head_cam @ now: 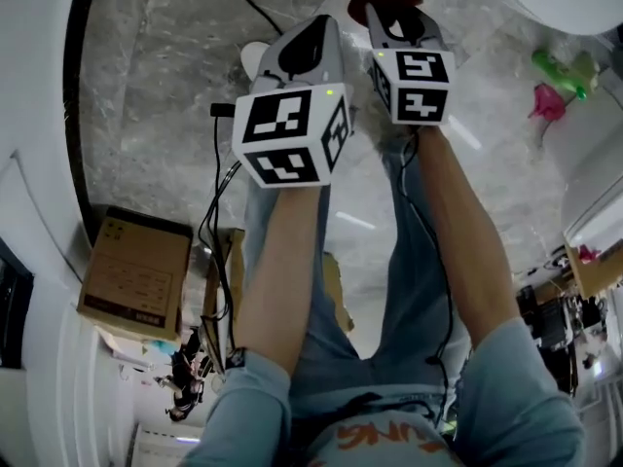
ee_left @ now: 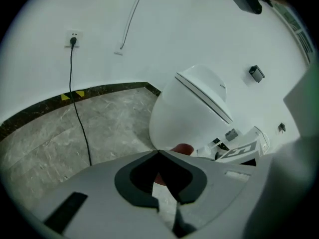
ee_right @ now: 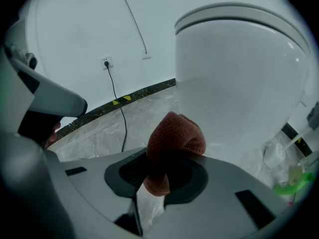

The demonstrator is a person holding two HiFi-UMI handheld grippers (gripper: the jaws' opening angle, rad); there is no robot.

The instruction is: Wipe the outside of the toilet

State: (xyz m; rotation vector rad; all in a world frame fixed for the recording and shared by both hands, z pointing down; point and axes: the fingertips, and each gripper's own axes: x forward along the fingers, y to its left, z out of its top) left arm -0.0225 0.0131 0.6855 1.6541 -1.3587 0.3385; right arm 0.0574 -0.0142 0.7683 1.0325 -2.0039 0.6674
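Right gripper [ee_right: 158,179] clamped on red-brown cloth [ee_right: 174,138], wad poking past jaws toward toilet [ee_right: 239,83] bowl side, likely so cloth meets porcelain first; gap remains
Left gripper [ee_left: 159,152] jaws nearly together, nothing between, idle alongside
Toilet at floor's far edge, against wall
Black cable [ee_left: 82,128] crosses floor left of bowl; cardboard box [head_cam: 136,272] at floor's left edge; nothing blocks approach

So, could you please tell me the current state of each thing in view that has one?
right claw: shut on the red cloth
left claw: shut, holding nothing
red cloth: bunched up, pinched in the right claw
toilet lid: closed
wall plug: plugged into its socket
cardboard box: flaps closed
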